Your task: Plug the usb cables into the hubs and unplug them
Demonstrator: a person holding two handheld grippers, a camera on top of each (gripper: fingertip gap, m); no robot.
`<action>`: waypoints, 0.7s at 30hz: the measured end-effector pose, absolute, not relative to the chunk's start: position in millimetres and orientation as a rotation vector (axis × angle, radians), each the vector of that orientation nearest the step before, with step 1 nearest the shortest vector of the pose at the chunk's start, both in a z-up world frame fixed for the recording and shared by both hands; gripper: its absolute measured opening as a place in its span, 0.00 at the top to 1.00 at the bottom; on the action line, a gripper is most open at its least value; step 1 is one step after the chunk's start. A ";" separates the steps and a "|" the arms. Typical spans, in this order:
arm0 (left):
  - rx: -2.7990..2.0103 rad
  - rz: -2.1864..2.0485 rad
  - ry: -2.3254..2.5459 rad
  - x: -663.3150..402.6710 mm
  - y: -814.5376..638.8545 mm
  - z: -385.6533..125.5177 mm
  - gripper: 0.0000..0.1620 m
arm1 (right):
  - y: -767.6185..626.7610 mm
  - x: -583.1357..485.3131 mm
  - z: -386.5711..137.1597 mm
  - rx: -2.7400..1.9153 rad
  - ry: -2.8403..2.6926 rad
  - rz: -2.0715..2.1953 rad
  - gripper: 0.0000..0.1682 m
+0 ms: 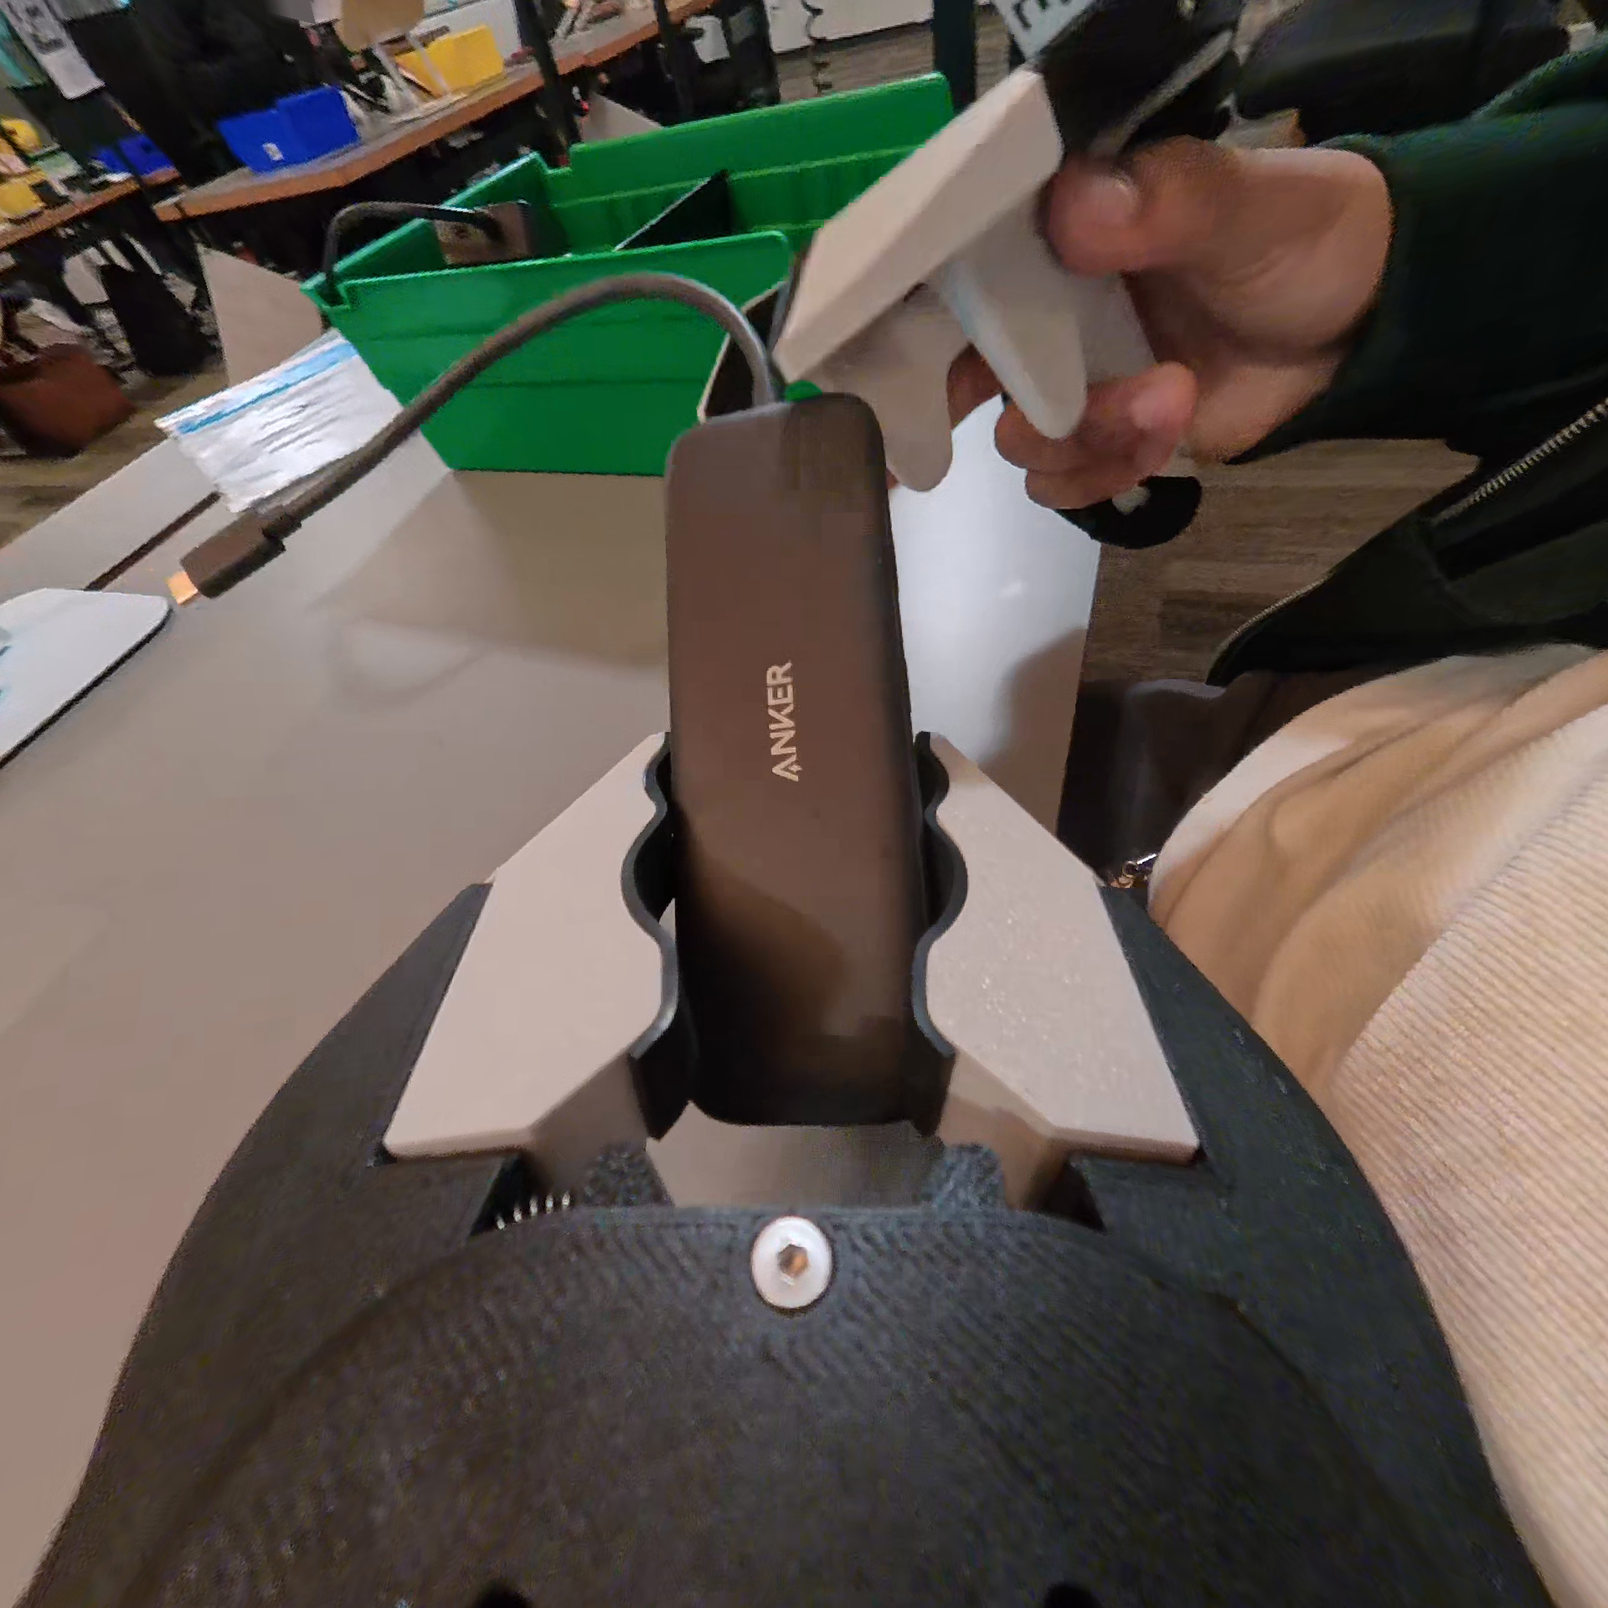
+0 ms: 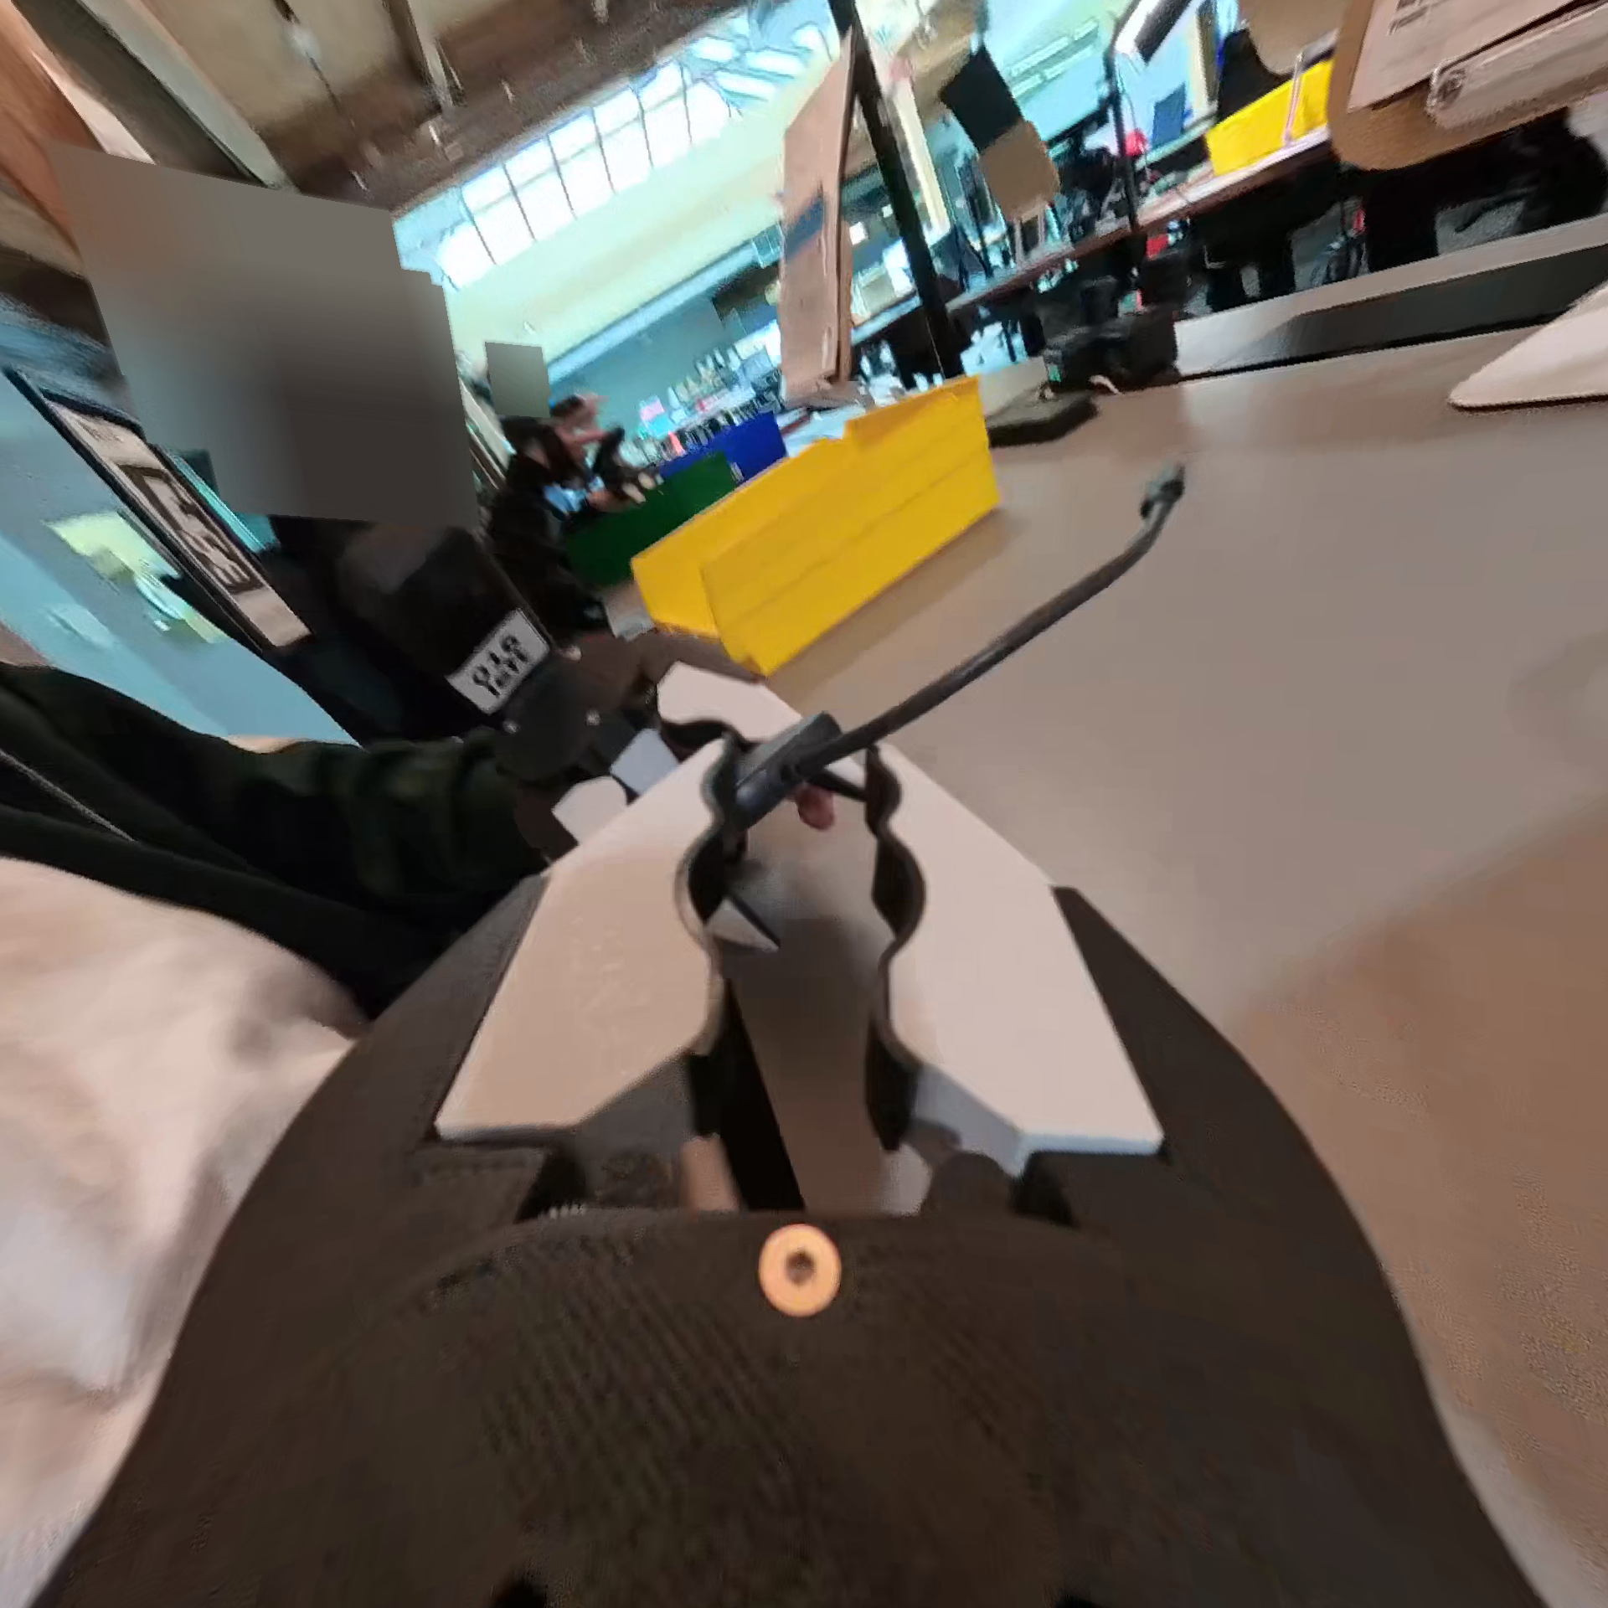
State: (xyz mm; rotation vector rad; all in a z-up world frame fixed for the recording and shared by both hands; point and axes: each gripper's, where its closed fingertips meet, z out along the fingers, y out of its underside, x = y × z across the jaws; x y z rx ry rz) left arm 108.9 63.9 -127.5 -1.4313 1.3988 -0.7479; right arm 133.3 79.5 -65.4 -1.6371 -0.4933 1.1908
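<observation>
Workshop room, long benches behind; grey table (image 1: pixel 365 783) in front.

Left tool (image 1: pixel 787 922): jaws clamped on the long sides of a dark hub (image 1: pixel 783 748), held lengthwise, far end pointing away, raised over the table edge. Hub's own cable (image 1: pixel 487 365) leaves the far end, arcs left and ends in a plug (image 1: pixel 228 561) hanging free just above the table.

Right tool (image 2: pixel 796 783): jaws narrow, the hub's cable end and cable root sit between the tips; blur, so cannot tell if the pads actually pinch it. From the left wrist view the right tool (image 1: pixel 870 383) comes in from upper right, tilted down, fingertips at the hub's far end. Hand (image 1: pixel 1218 287) wraps its grip, dark sleeve behind.

Containers:
- Green bin (image 1: pixel 557 348) just past the hub, on the table: holds another grey hub with a looped cable and a dark flat piece leaning inside.
- Yellow bin (image 2: pixel 835 539) on the table edge in the right wrist view; contents not visible.
- Blue bins (image 1: pixel 287 130) on a far bench; contents unclear.

White pad (image 1: pixel 70 653) lies at the left edge of the table.
</observation>
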 end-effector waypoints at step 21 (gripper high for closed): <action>-1.521 -0.852 1.204 103.1 83.3 -114.7 0.75 | 155.0 372.2 80.7 -1.434 -0.420 0.194 0.99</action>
